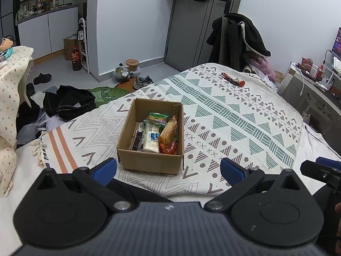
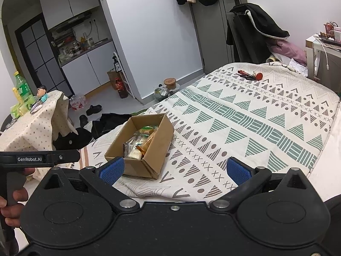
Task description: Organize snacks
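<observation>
Both grippers hovered low over the near edge of the bed. Left gripper (image 1: 168, 169) had its blue fingers (image 1: 105, 170) spread wide, holding nothing, aimed straight at the cardboard box (image 1: 149, 160). Right gripper (image 2: 174, 168) was likewise spread and empty, with the box just beyond its left finger (image 2: 111, 170). Snacks (image 1: 156, 134) lay packed inside the box, which sat on the patterned blanket (image 1: 234, 117).

Left gripper (image 1: 168, 169) and right gripper (image 2: 174, 169) gape wide, empty.
</observation>
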Demonstrator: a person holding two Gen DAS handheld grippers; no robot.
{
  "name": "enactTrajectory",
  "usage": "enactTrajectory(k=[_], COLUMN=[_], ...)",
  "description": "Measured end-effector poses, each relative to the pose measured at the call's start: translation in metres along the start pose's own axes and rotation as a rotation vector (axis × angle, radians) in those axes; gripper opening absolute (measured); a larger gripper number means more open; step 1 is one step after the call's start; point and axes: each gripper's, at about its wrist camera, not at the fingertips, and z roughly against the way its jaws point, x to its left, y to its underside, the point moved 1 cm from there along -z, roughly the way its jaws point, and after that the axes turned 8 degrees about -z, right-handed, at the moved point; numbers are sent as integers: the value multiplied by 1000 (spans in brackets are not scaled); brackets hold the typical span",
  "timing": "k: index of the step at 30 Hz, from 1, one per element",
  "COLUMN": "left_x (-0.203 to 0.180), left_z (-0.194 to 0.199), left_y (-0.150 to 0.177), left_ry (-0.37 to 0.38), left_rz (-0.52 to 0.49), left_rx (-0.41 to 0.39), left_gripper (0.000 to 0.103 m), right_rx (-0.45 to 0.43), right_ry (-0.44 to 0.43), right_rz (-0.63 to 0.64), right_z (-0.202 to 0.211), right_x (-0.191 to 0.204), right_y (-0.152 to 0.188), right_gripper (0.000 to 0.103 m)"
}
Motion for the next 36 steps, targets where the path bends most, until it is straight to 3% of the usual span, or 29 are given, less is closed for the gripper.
enactTrajectory(k=[36], left_x=[0], left_z=[5], left_y=[3], left_ry=[5], left_rz=[-3], left_rx=[2], left_gripper=[103], right_rx=[3], right_ry=[-8], right_rz=[16], right_z=[1], right_x=[5], right_y=[1], right_gripper=[103])
